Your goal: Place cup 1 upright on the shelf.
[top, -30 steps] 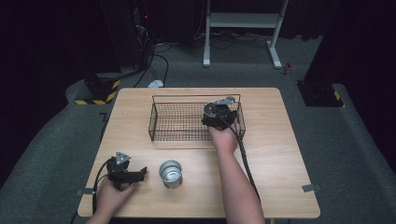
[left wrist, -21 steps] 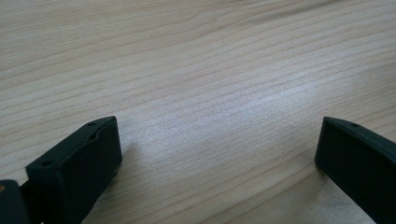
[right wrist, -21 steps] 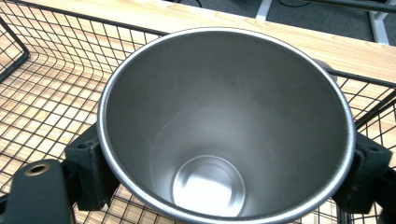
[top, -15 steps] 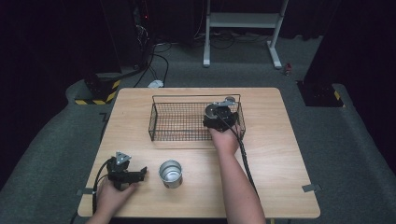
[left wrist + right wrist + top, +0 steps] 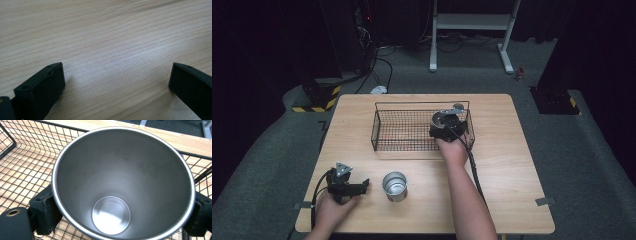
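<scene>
Your table (image 5: 512,150) carries a black wire basket (image 5: 402,131) at its far middle. Inside the basket's right end, your right hand-held gripper (image 5: 446,125) clasps a steel cup (image 5: 122,185) by its sides, mouth facing the camera. A second steel cup (image 5: 394,186) stands upright near the front edge. Just left of it, your left hand-held gripper (image 5: 357,187) rests on the table, jaws spread wide, holding nothing.

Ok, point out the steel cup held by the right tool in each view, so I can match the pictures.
High view: the held steel cup sits right of centre, inside the wire basket's right end, at the right tool.
Left gripper view: not in it; bare table between the left tool's jaws.
Right gripper view: centre, open mouth facing the camera.
Shared landmark: the basket's mesh.
</scene>
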A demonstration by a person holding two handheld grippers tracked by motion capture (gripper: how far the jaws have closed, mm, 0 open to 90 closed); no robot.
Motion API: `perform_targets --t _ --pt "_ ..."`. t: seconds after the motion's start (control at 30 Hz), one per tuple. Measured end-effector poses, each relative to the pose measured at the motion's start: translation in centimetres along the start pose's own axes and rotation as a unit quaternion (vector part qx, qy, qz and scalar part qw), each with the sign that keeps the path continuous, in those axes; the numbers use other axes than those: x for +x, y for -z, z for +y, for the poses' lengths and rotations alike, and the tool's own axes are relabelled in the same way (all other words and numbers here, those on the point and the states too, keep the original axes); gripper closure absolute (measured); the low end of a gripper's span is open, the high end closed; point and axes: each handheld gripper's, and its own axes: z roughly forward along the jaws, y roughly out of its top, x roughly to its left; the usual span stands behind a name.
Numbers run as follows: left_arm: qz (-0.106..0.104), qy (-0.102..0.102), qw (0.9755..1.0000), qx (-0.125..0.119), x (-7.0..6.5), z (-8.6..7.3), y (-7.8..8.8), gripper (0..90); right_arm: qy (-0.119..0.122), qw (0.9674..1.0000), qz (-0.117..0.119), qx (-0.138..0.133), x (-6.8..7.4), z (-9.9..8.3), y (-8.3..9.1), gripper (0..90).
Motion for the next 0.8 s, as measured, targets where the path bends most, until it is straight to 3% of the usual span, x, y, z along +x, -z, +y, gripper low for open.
perform_targets --t 0.33,0.8 --pt "0.0 0.002 1.0 0.0 0.0 0.0 0.0 0.9 0.004 1.0 -0.001 0.003 0.0 -0.1 0.8 9.1" --pt "0.0 0.002 1.0 0.0 0.0 0.0 0.0 0.9 0.0 0.9999 0.001 -0.013 -0.2 -0.9 2.8 9.1"
